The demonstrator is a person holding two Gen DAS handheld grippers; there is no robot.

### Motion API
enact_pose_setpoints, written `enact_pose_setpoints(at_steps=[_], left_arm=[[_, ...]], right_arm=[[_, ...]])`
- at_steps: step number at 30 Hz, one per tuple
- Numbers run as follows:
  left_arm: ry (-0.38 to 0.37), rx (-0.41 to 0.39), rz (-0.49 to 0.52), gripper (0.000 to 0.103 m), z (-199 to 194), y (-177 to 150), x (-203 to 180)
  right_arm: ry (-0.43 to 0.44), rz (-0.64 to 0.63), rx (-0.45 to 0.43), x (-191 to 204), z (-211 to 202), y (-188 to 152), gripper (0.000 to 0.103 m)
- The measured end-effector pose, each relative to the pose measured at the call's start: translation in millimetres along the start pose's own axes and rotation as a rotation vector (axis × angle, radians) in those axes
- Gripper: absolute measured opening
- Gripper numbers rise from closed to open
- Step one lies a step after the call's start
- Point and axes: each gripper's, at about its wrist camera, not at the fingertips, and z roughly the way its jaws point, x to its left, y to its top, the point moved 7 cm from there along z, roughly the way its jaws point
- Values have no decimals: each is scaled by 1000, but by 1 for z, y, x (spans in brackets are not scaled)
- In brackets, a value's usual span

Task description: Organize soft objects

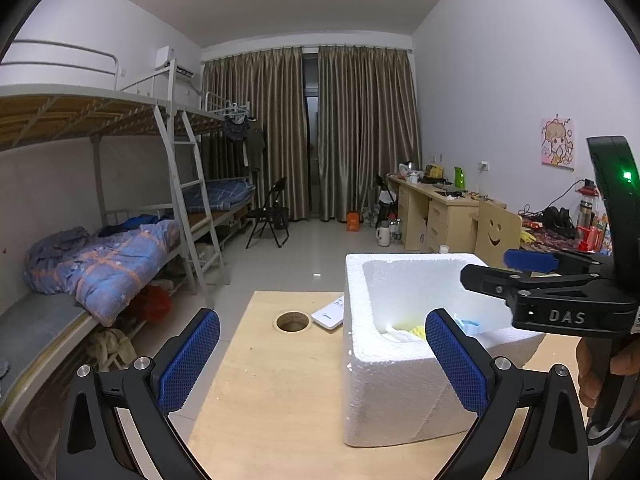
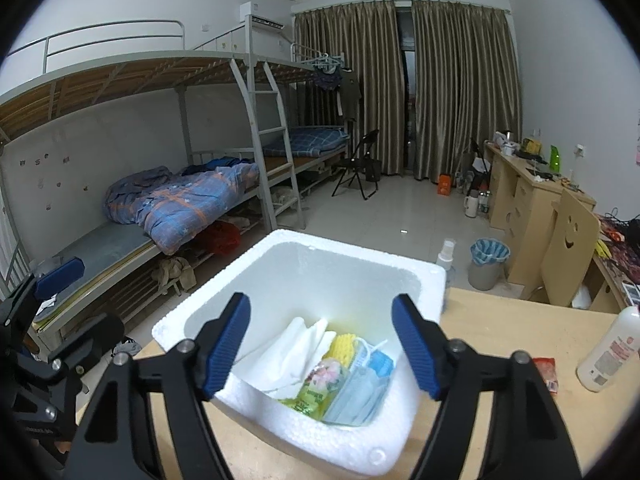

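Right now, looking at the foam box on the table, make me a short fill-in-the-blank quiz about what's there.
1. The white foam box stands on a light ____ table.
2. The blue face masks lie ____ the box.
3. The right gripper hangs above the box with its jaws ____.
4. The white lotion bottle rests on the table ____ the box.

Missing words: wooden; inside; open; outside

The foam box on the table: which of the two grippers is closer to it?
Right. The right gripper hangs just over the foam box, jaws open above the soft items. The left gripper sits beside the box, over the table.
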Motion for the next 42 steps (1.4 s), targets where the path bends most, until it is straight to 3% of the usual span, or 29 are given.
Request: enact_pose_setpoints(at_steps=[5, 6, 22, 30, 42], left_arm=[[-2, -5, -7, 103, -8, 1, -7], [-4, -8, -5, 103, -10, 1, -10], [-53, -26, 34, 103, -33, 5, -55], [-104, -43, 34, 103, -52, 4, -82], [-119, -49, 22, 103, -76, -8, -109]], right_arm=[[-17, 23, -29, -9, -14, -1, 96], [-19, 32, -37, -11, -19, -2, 103], [-99, 115, -111, -49, -73, -18, 103], [-147, 125, -126, -66, -108, -40, 103], [-167, 111, -154, -64, -138, -79, 103]])
